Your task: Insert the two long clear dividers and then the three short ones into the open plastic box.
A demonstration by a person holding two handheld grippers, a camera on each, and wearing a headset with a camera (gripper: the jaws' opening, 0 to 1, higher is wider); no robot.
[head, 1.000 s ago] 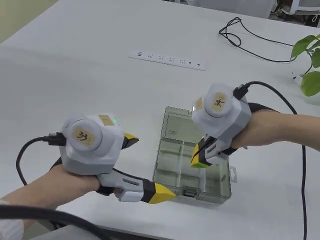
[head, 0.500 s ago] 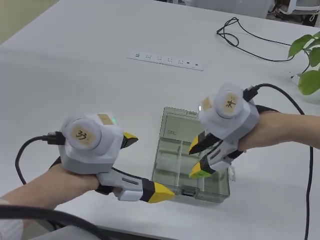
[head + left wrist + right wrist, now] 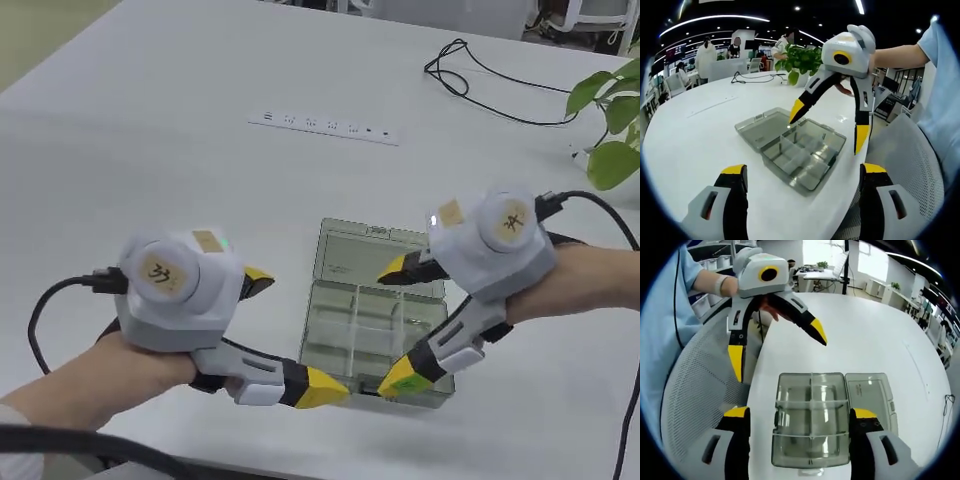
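- Though its lid (image 3: 360, 250) is folded flat on the far side, the box (image 3: 335, 342) sits square near the front edge of the white table (image 3: 150, 130).
- Clear dividers (image 3: 811, 403) stand upright in the tray and cross to cut it into small compartments; the count is not readable.
- Box and lid are smoky, see-through plastic; the dividers show as pale lines.
- Right gripper (image 3: 397, 325): jaws spread wide, nothing held. One tip is over the hinge line and the other is by the front right corner, so the tray's right side lies between them. Contact cannot be told.
- Left gripper (image 3: 290, 335): jaws wide apart, nothing held, just left of the box. Its nearer tip is close to the front left corner.
- Farther back are a power strip (image 3: 320, 118), a black cable (image 3: 490, 85) and a plant (image 3: 610, 130).
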